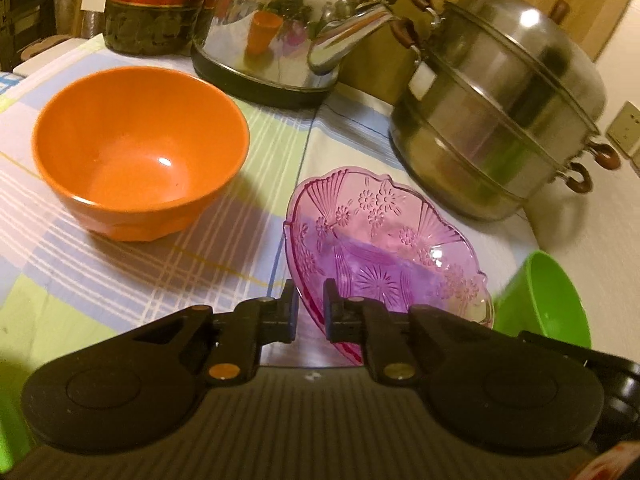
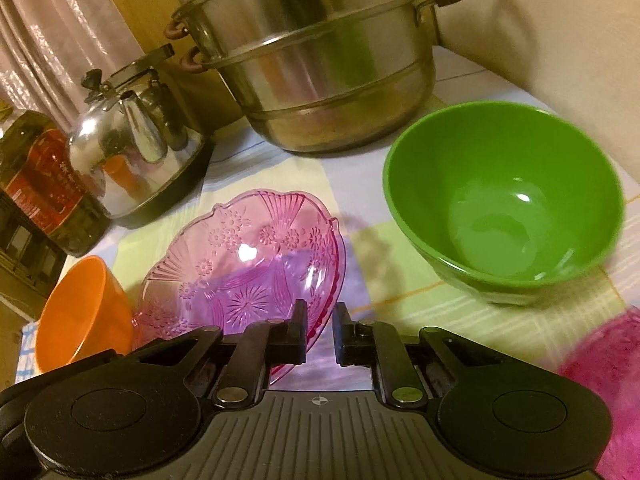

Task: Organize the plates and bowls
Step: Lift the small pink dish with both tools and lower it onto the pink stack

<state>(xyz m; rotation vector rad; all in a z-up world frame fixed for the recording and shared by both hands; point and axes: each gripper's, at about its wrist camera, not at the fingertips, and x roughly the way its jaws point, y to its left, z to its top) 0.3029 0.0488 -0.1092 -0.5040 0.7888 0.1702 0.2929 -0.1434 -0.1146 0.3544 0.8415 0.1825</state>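
Note:
A pink cut-glass plate (image 1: 380, 240) is tilted above the checked tablecloth. My left gripper (image 1: 311, 308) is shut on its near left rim. My right gripper (image 2: 320, 330) straddles the plate's (image 2: 244, 268) right rim with narrow jaws; I cannot tell if the pads press it. An orange bowl (image 1: 136, 152) stands upright to the left of the plate and also shows in the right wrist view (image 2: 80, 312). A green bowl (image 2: 508, 204) stands upright to the right and shows at the edge of the left wrist view (image 1: 548, 300).
A steel stacked steamer pot (image 2: 320, 68) stands at the back, against the wall. A steel kettle (image 1: 280, 36) and a dark bottle (image 1: 156, 4) stand at the back left. A fuzzy pink object (image 2: 604, 364) lies at the near right.

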